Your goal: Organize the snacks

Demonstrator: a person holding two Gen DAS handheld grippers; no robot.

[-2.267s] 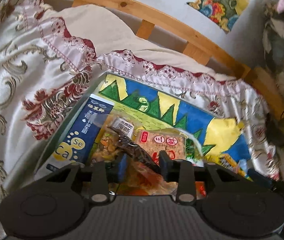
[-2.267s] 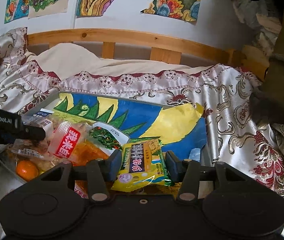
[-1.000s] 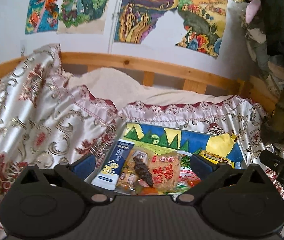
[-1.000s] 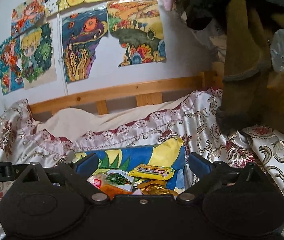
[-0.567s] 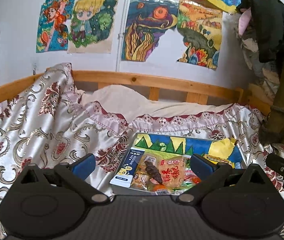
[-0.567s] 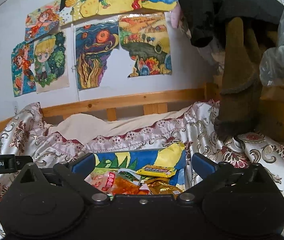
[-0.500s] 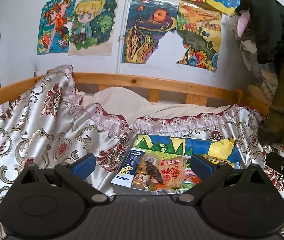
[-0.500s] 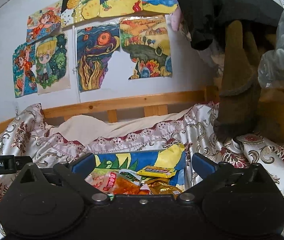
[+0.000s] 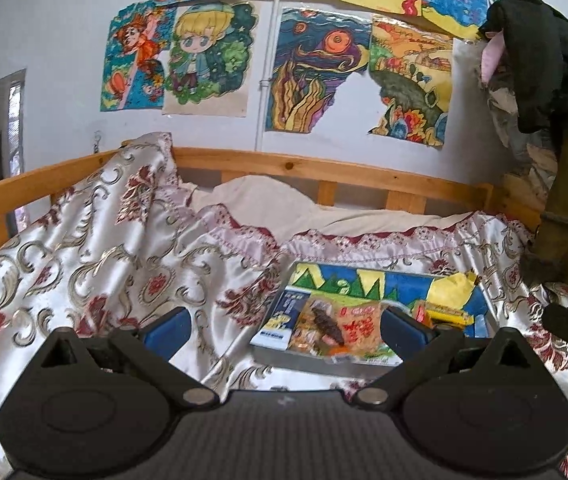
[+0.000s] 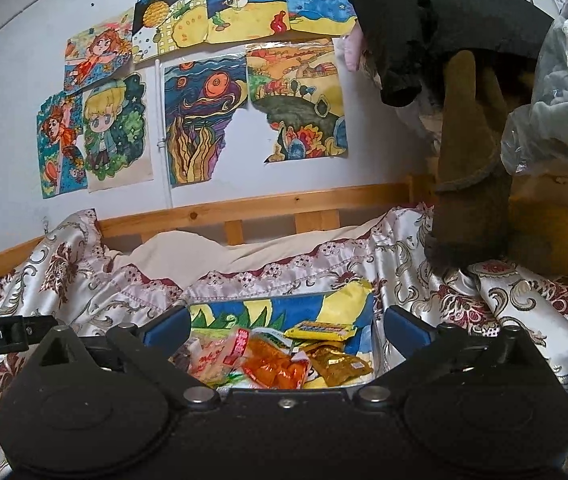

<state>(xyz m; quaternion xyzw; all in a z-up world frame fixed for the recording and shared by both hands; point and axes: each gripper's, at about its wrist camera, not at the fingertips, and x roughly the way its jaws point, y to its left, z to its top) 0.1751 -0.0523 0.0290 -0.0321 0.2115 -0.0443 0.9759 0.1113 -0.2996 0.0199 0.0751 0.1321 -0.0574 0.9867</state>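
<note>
A shallow tray (image 9: pixel 368 276) lined with a blue, green and yellow drawing lies on the bed; it also shows in the right wrist view (image 10: pixel 284 308). In it lie several snack packs: a dark blue pack (image 9: pixel 279 320), an orange cracker pack (image 9: pixel 358 328), a yellow bar (image 10: pixel 320 330), an orange pack (image 10: pixel 275 368) and a gold pack (image 10: pixel 340 364). My left gripper (image 9: pixel 286 330) is open and empty, back from the tray. My right gripper (image 10: pixel 284 330) is open and empty, also back from it.
The bed is covered with a white satin cloth with red and gold patterns (image 9: pixel 103 264). A wooden rail (image 9: pixel 324 172) runs behind it below a wall of drawings (image 10: pixel 199 120). Dark clothes hang at the right (image 10: pixel 468 168).
Both grippers have let go of their snack packs, opened wide and pulled back and up from the tray. The tray now looks smaller and farther off.
</note>
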